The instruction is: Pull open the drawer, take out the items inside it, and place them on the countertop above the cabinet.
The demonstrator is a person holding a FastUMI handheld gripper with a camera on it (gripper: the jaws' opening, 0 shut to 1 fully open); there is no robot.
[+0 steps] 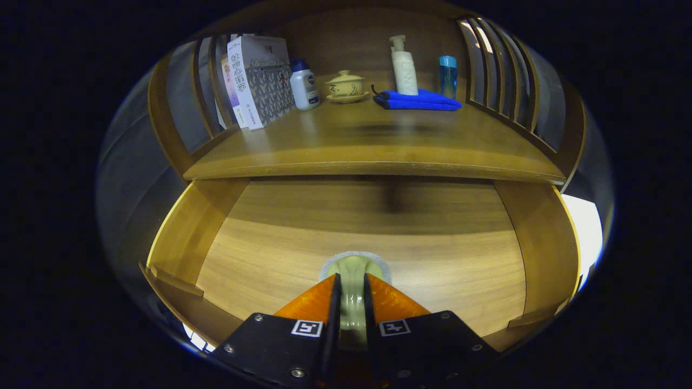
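Observation:
The wooden drawer (189, 232) stands pulled out below the countertop (373, 146). My gripper (352, 278) hovers over the drawer's near part, its fingers shut on a pale cream-green glossy item (354, 266) with a grey rim. That item pokes out just past the fingertips, and most of it is hidden between the fingers. The drawer floor beyond the fingers is bare wood, with a shadow near its back.
At the back of the countertop stand books (257, 81), a white bottle with a blue cap (304, 85), a lidded tea bowl on a saucer (346, 86), a folded blue cloth (419, 100), a white pump bottle (404, 67) and a blue bottle (447, 75). Slatted wooden rails (503, 81) flank both sides.

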